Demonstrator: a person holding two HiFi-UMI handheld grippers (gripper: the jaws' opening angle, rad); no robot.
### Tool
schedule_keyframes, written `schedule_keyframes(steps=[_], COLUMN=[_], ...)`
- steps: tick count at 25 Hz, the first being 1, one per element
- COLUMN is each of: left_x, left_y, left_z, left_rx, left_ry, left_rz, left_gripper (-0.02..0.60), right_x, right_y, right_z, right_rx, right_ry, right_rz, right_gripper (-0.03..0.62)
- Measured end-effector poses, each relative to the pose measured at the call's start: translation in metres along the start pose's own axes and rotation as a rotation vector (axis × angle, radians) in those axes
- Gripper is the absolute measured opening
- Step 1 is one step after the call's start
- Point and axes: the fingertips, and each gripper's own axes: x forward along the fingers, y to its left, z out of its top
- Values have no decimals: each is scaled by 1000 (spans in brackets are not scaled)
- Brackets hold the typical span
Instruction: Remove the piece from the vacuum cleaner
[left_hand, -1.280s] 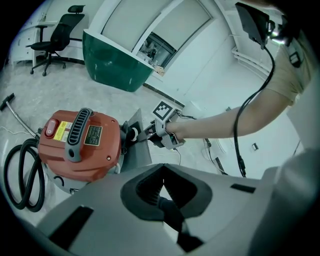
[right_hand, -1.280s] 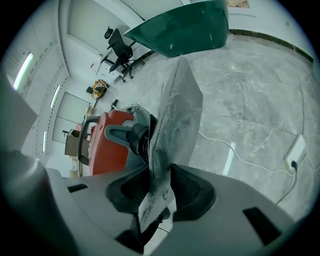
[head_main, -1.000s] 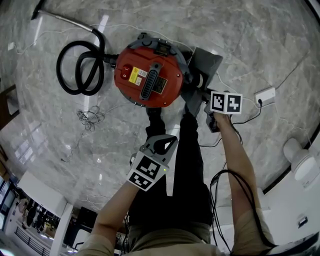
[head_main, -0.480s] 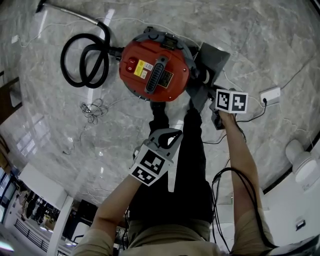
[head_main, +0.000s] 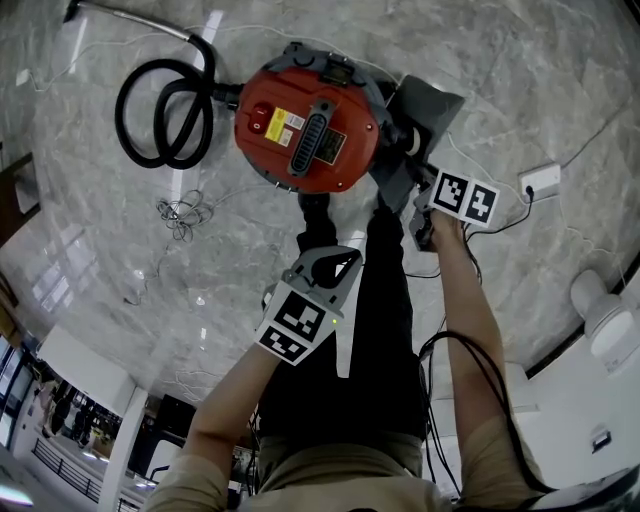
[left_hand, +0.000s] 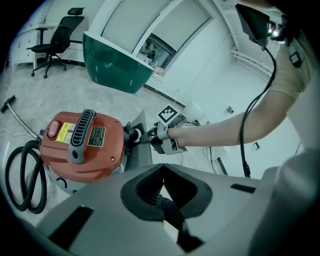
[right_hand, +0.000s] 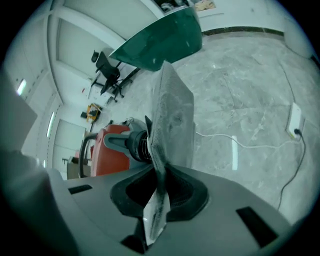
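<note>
A red drum vacuum cleaner (head_main: 305, 125) stands on the marble floor, also seen in the left gripper view (left_hand: 80, 145). A flat grey dust bag (head_main: 425, 110) sticks out from the port on its right side. My right gripper (head_main: 420, 215) reaches down to the bag's near edge. Its jaws have just been closing, and in the right gripper view (right_hand: 157, 185) the pads pinch the bag's edge (right_hand: 172, 115). My left gripper (head_main: 335, 262) hangs above the person's black trousers, away from the vacuum. Its jaws (left_hand: 162, 187) meet with nothing between them.
A black hose (head_main: 160, 110) coils left of the vacuum, with a thin cable tangle (head_main: 180, 215) below it. A white power strip (head_main: 540, 183) and its cord lie to the right. The person's legs (head_main: 380, 300) stand just behind the vacuum. A green partition (right_hand: 160, 40) rises farther off.
The right gripper has rolled, so its marker cube now sits tilted, and it stays by the bag's edge. The left gripper has stayed in place.
</note>
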Motion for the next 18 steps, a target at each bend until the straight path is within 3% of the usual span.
schedule_keyframes(steps=[4,12,14,17,18], left_x=[-2,-5,-5,-3,-3], left_y=[0,4,3,2,2], left_z=[-2,-7,-8,-8,-8], left_rx=[-5,-7,-10,-8,-4], left_ry=[-2,-5,-8,-9,-8], left_rz=[-2,9,10,10,11], left_gripper=[3,3,3,3,3], right_x=[0,0,0,0,0], right_y=[0,1,1,0,0], right_z=[0,-2,-2,-2,-3], right_rx=[244,341,238,-168,-252], right_ry=[-39,75,116,168,171], right_rz=[96,163,126,-69,-116], right_gripper=[48,49,49,28,26])
